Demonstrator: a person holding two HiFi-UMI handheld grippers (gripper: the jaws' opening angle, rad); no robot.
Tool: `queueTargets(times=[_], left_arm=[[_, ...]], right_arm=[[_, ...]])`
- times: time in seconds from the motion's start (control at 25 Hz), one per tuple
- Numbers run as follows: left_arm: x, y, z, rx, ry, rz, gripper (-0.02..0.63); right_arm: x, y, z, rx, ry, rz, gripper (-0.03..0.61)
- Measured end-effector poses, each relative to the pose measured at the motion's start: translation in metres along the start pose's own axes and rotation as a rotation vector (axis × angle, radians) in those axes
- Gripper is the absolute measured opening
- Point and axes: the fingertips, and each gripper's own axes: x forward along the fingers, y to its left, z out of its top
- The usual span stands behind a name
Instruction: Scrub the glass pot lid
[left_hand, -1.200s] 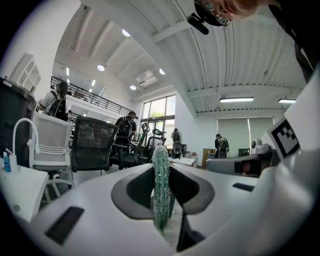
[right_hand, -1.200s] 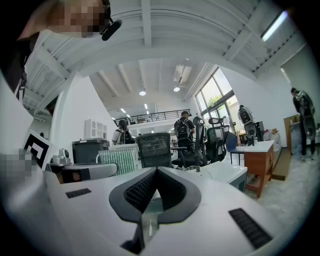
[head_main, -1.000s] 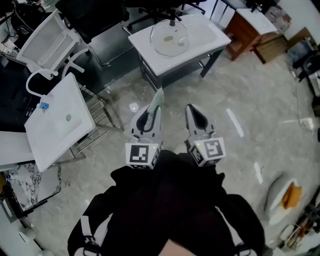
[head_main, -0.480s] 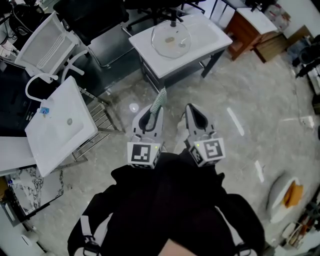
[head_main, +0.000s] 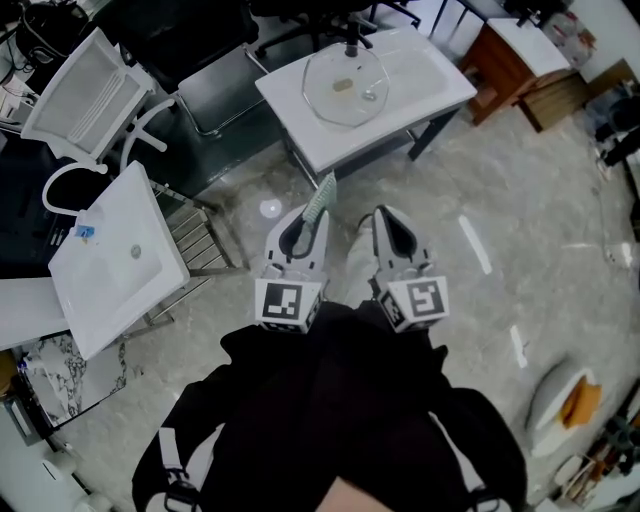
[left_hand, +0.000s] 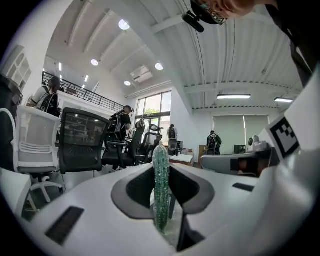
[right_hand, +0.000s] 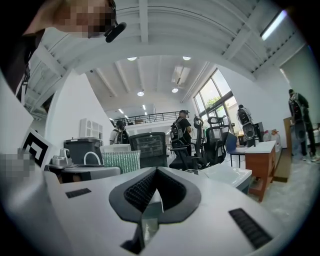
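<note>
From where I sit, the upper left of the head view shows a white mesh chair (head_main: 85, 95), and below it a white basin (head_main: 110, 255) tipped on a rack, with only a small blue bit (head_main: 83, 232) at its edge. At the centre, my left gripper (head_main: 300, 222) is clenched on a green scrub pad (head_main: 318, 200). The left gripper view shows the pad (left_hand: 161, 185) edge-on and upright, pinched between the two jaws. Its long axis runs forward along the jaws. In the head view its free end sticks out past the tips, pointing up and slightly right toward the white sink top (head_main: 420, 75) in the upper middle of the frame. The glass pot lid (head_main: 345, 85) lies flat in that sink top's shallow bowl, well apart from both grippers, with a black post at its far edge; I cannot tell whether that post belongs to the lid. Just right of the left one, my right gripper (head_main: 385, 222) has its jaws pressed together on nothing, as the right gripper view (right_hand: 156, 175) confirms. At the lower right edge a pale dish (head_main: 550, 395) on the floor holds an orange thing (head_main: 578, 400).
</note>
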Motion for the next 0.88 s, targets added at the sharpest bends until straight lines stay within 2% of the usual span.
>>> queueTargets(times=[0.36, 0.76, 0.88], left_arm=[[0.121, 0.034, -0.011, -0.023, 0.053, 0.041, 0.077], [0.273, 0.071, 0.014, -0.024, 0.078, 0.128, 0.077], [0.308, 0.077, 0.02, 0.009, 0.094, 0.152, 0.077]], right_arm=[[0.095, -0.083, -0.006, 0.012, 0.053, 0.029, 0.002], [0.224, -0.182, 0.026, -0.011, 0.091, 0.131, 0.002], [0.252, -0.204, 0.034, 0.011, 0.099, 0.177, 0.002]])
